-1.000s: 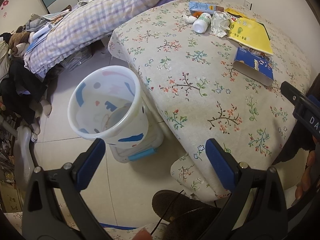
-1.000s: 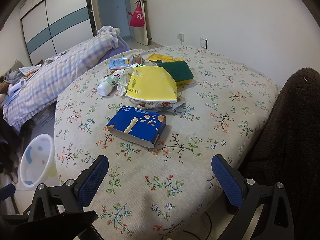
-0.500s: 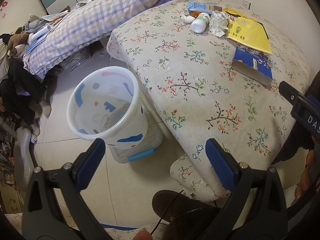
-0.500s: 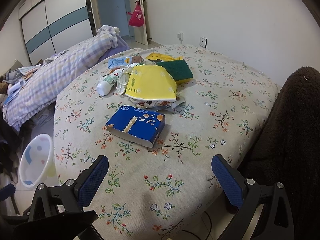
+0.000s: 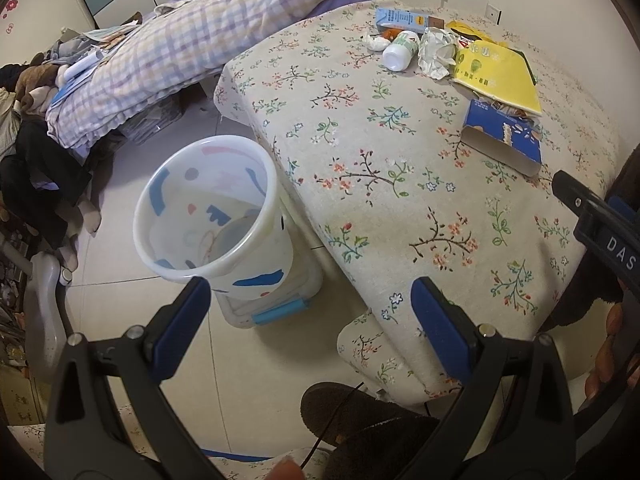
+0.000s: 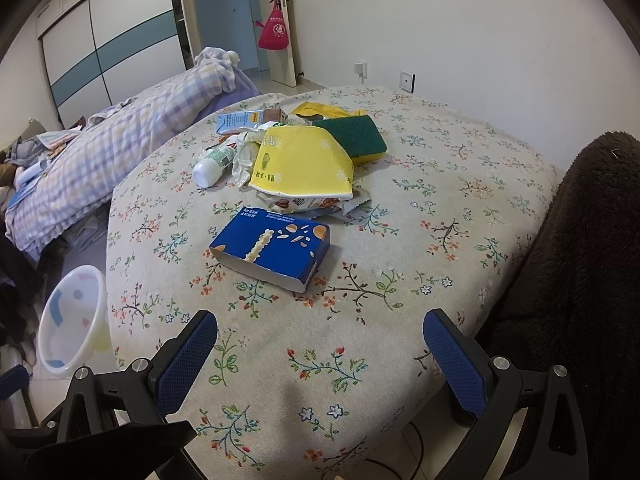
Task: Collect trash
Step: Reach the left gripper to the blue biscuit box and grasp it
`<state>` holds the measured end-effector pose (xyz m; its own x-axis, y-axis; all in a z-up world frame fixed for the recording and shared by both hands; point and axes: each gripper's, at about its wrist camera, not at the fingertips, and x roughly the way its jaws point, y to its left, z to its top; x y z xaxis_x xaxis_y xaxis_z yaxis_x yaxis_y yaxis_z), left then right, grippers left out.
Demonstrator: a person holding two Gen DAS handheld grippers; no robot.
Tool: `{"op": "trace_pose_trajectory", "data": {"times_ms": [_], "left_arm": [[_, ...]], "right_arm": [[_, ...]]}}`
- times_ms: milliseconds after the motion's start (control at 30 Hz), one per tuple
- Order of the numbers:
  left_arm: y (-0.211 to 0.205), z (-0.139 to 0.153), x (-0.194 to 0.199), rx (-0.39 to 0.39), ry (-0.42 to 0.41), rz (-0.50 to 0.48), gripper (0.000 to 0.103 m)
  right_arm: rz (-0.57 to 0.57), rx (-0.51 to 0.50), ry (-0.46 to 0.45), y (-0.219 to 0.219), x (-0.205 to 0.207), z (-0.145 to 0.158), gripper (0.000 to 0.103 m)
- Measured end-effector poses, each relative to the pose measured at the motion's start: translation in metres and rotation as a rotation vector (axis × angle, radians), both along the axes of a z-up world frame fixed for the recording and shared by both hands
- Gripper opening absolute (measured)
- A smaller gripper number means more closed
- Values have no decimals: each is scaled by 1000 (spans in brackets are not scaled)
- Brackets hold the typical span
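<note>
A white plastic bin point(image 5: 208, 220) with coloured marks stands on the floor left of the table; it also shows in the right wrist view point(image 6: 74, 324). On the floral tablecloth point(image 6: 400, 220) lie a blue box point(image 6: 274, 248), a yellow bag point(image 6: 302, 166), a white bottle point(image 6: 214, 164), crumpled paper point(image 5: 436, 50), a light blue carton point(image 6: 244, 120) and a green sponge point(image 6: 354, 134). My left gripper point(image 5: 312, 320) is open and empty, above the floor beside the bin. My right gripper point(image 6: 320, 356) is open and empty over the table's near edge, short of the blue box.
A bed with a checked quilt point(image 5: 180, 48) lies beyond the bin. A clear storage box with a blue latch point(image 5: 276, 304) sits under the bin. A dark fleece-covered chair point(image 6: 580, 260) stands right of the table. A slipper point(image 5: 360, 416) is on the floor below.
Both views have shifted only slightly; the table items sit a little farther off. Both grippers stay open and empty.
</note>
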<state>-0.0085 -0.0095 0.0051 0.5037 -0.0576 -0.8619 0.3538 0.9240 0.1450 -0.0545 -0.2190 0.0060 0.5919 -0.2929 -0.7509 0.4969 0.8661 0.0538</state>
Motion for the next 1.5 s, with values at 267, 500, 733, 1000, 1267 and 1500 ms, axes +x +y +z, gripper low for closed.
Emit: {"op": "trace_pose_trajectory", "data": {"times_ms": [267, 500, 733, 1000, 1267, 1500], "left_arm": [[2, 1, 0, -18, 6, 18, 100], [-3, -1, 8, 4, 26, 40, 100], [-30, 3, 25, 27, 29, 31, 100], [-81, 3, 50, 56, 51, -23, 100], [-141, 3, 67, 40, 93, -114, 100], [-180, -8, 82, 23, 194, -102, 100]], "right_arm": [[10, 7, 5, -2, 2, 0, 103], [43, 20, 19, -19, 16, 4, 103], [82, 31, 62, -49, 38, 10, 103], [124, 37, 137, -100, 65, 9, 103], [71, 65, 176, -149, 69, 0, 103], [20, 80, 186, -177, 67, -6, 103]]}}
